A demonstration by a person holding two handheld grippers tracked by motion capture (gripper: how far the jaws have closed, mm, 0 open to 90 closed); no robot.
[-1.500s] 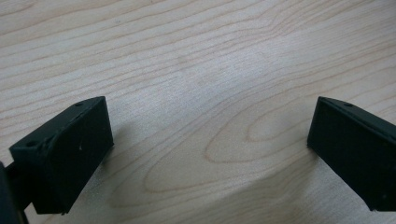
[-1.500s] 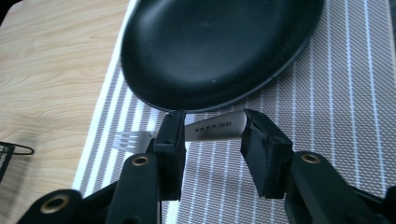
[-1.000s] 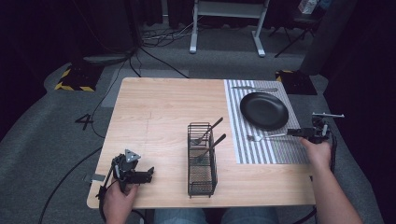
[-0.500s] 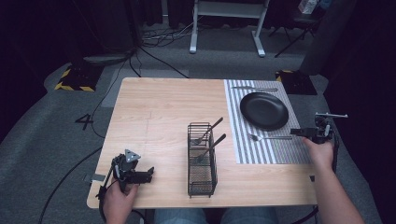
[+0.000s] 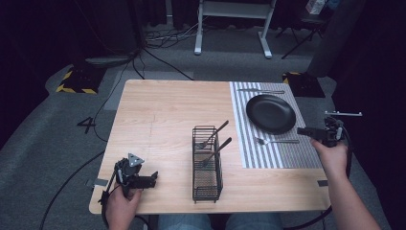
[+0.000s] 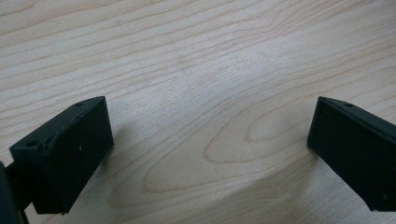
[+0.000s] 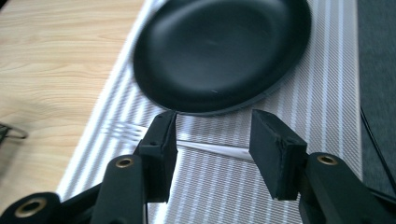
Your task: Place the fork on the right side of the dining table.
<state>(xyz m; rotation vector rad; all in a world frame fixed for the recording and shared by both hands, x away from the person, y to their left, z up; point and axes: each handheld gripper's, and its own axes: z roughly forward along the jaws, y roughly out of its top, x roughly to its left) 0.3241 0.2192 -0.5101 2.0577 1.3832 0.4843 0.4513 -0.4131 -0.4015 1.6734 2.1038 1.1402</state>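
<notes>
The fork (image 5: 276, 141) lies flat on the striped placemat (image 5: 268, 158), just on the person's side of the black plate (image 5: 270, 113), tines toward the wire caddy (image 5: 207, 163). The right gripper (image 5: 306, 131) hangs above its handle end; its jaws have just been opening and stand released, the fork (image 7: 187, 143) on the mat below the gap, free of both pads. At the table's (image 5: 163, 115) near left corner, the left gripper (image 5: 152, 180) rests low with jaws spread wide over bare wood (image 6: 205, 93). The caddy stands mid-table holding two dark-handled utensils (image 5: 215, 141). Farther off, beyond the plate, a knife (image 5: 261, 91) lies along the mat's far edge.
</notes>
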